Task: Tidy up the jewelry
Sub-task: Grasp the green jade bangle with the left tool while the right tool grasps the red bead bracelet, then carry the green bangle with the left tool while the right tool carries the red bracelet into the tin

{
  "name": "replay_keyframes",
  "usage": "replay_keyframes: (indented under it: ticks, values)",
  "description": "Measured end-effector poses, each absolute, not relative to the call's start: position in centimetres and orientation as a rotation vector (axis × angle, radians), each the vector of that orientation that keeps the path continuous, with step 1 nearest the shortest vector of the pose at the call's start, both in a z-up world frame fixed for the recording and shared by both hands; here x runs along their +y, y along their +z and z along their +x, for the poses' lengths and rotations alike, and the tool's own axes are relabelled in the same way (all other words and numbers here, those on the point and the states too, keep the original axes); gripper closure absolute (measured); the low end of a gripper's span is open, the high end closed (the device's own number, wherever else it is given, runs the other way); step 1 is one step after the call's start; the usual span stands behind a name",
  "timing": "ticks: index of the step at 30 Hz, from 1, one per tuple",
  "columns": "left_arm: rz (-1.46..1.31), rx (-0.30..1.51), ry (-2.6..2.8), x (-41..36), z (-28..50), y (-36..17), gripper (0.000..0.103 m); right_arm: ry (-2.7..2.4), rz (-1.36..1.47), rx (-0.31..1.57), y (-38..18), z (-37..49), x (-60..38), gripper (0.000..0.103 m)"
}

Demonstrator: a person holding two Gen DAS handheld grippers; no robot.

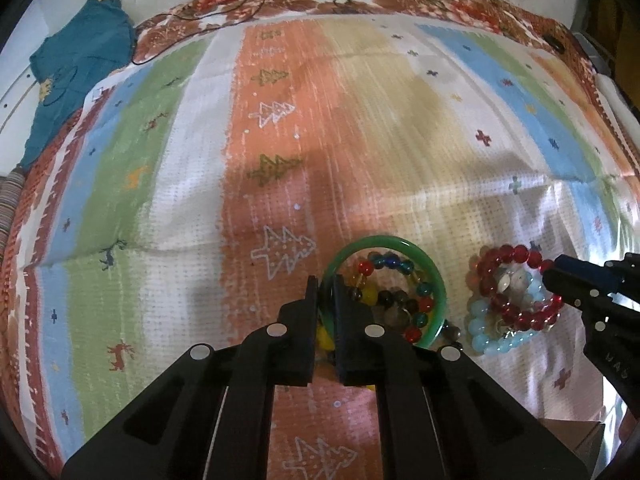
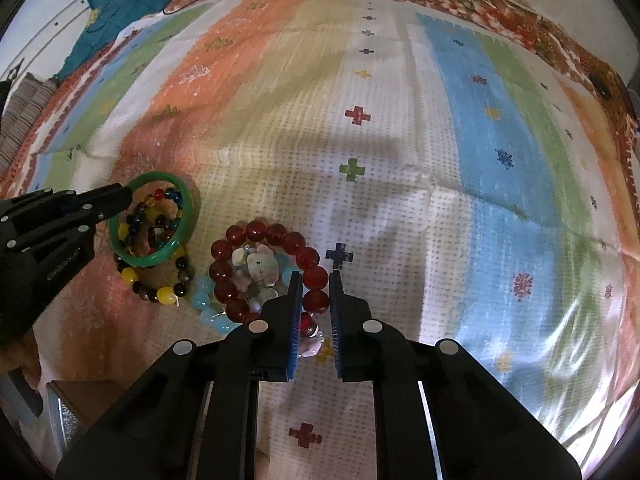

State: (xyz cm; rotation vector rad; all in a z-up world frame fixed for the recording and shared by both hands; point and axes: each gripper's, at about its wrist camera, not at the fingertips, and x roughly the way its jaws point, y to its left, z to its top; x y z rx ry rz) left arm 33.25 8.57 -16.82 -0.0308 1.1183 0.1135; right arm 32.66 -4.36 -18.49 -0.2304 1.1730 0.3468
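A green bangle [image 1: 434,276] lies on the striped cloth over a pile of multicolour bead bracelets [image 1: 394,292]. My left gripper [image 1: 326,284] is shut on the bangle's left rim. To the right lies a red bead bracelet [image 1: 504,264] over pale blue beads [image 1: 486,338] and shell pieces. In the right wrist view my right gripper [image 2: 313,280] straddles the red bead bracelet [image 2: 256,232], with its jaws closed on the red beads at its near side. The green bangle [image 2: 184,196] and left gripper [image 2: 120,196] show at the left there.
The striped patterned cloth [image 1: 280,160] covers the bed. A teal garment [image 1: 76,64] lies at the far left. A black cable [image 1: 224,12] runs along the far edge. A cardboard box corner [image 2: 68,408] sits at the near left in the right wrist view.
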Motion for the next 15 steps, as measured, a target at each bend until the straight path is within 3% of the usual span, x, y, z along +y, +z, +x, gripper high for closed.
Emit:
replay_keyframes:
  ticks: [15]
  values:
    - [-0.004,1.055,0.133,7.8,30.7,-11.9,0.096,0.378,-0.215,1.018,-13.6,29.9,-4.1,0.089]
